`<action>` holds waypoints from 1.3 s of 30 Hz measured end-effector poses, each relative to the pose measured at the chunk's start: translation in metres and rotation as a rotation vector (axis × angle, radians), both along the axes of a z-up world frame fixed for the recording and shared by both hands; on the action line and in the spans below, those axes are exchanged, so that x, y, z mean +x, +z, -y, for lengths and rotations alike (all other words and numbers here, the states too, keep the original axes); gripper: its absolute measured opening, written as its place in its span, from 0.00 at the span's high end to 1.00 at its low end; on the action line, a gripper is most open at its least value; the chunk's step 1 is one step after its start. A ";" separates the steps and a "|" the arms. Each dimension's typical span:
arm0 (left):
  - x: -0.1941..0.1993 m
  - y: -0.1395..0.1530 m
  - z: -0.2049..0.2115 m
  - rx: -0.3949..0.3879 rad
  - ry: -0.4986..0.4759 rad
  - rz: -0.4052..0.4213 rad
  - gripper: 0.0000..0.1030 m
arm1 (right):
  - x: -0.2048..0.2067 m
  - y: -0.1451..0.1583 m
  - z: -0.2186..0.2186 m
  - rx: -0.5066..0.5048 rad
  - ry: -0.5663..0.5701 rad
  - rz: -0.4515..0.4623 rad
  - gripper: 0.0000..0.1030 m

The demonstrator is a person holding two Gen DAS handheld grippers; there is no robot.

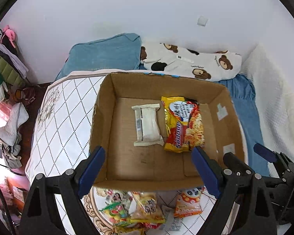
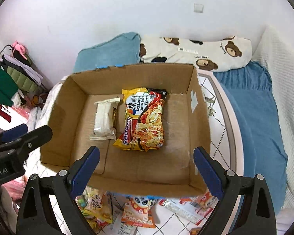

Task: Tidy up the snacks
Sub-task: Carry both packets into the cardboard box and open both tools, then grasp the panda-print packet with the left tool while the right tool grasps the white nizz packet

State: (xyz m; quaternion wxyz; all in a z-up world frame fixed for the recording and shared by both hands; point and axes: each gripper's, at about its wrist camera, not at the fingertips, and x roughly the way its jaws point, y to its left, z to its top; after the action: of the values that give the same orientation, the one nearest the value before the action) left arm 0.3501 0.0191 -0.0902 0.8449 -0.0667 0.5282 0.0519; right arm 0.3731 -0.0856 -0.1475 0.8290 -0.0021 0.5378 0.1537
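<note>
An open cardboard box stands on a quilted table. Inside lie a white wrapped snack and a yellow-red noodle packet, side by side. Several loose snack packets lie on the table in front of the box. My left gripper is open and empty above the box's near wall. My right gripper is open and empty above the near wall too. Each gripper shows at the side of the other's view.
The quilted white table holds the box. Behind it lie a blue pillow, a bear-print pillow and a blue sheet. Piled clothes fill the left side.
</note>
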 end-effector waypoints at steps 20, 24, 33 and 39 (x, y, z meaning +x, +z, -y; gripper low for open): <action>-0.157 -0.146 -0.049 -0.064 0.114 -0.423 0.13 | -0.134 -0.098 0.029 0.122 -0.052 -0.336 0.05; -0.181 -0.195 -0.061 -0.250 0.225 -0.543 0.14 | -0.151 -0.136 0.028 0.128 -0.072 -0.427 0.08; -0.203 -0.238 -0.103 -0.707 0.667 -0.535 0.15 | -0.157 -0.172 0.004 0.112 -0.077 -0.437 0.25; -0.188 -0.250 -0.080 -0.577 0.540 -0.543 0.46 | -0.154 -0.187 -0.019 0.095 -0.052 -0.433 0.41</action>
State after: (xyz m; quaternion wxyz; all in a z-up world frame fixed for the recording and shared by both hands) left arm 0.1625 0.0995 -0.3399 0.5797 -0.4173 0.6864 0.1366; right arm 0.2189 -0.0671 -0.3344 0.6971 0.0839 0.6951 0.1545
